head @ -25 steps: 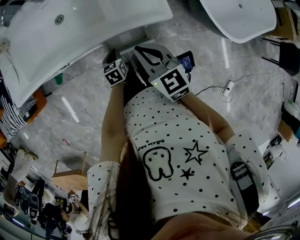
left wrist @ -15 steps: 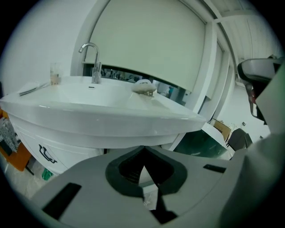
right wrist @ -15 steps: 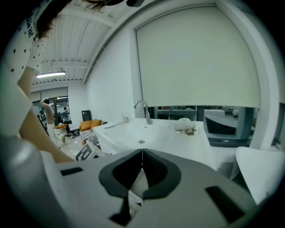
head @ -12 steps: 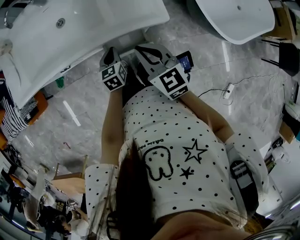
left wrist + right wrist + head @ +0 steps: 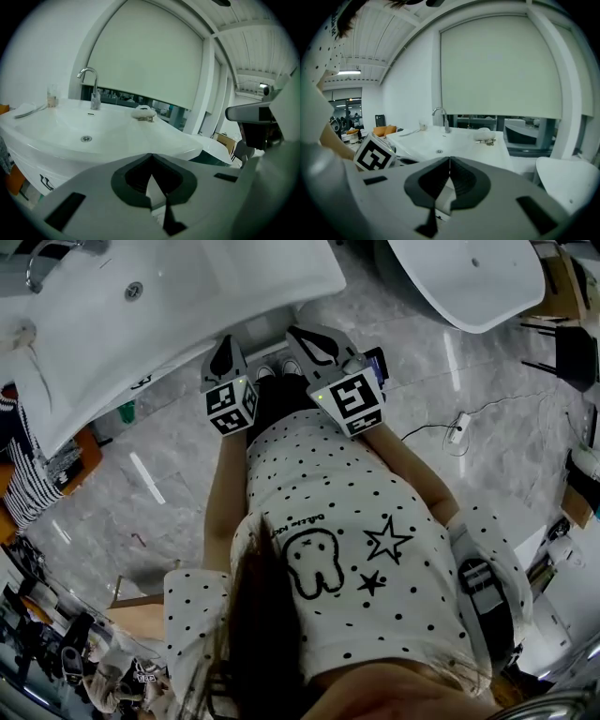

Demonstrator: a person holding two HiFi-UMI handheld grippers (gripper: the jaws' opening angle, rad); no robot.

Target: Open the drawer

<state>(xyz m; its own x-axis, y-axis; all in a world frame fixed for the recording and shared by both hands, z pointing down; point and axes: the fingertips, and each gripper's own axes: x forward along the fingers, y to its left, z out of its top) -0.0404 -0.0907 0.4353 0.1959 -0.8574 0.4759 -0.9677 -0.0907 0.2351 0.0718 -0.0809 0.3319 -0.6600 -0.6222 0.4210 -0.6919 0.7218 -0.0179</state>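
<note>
**Both jaws shut and empty, left gripper raised to the basin rim**

The left gripper [image 5: 151, 157] has its jaws pressed together, tip to tip, with nothing between the dark pads. The right gripper [image 5: 450, 159] is the same: jaws together, nothing held. Both point at the white basin [image 5: 141, 315], whose tap [image 5: 91, 82] stands at its far side. The left gripper's cube shows at the left of the right gripper view, so the two are side by side and apart.

The drawer [image 5: 35, 171] appears to be the white front under the basin, with a small dark hooked mark on it. It lies low at the left edge of the left gripper view, below and left of the jaws. Neither gripper touches it, and I cannot tell whether it is shut.

A second ago, from the head view, the left gripper sat lower, its tip just short of the basin's underside. Now it looks larger and nearer the camera, and its tip overlaps the basin rim. The right gripper has hardly shifted. The dotted shirt [image 5: 356, 559] fills the middle of the head view, with grey floor [image 5: 187, 484] around it
</note>
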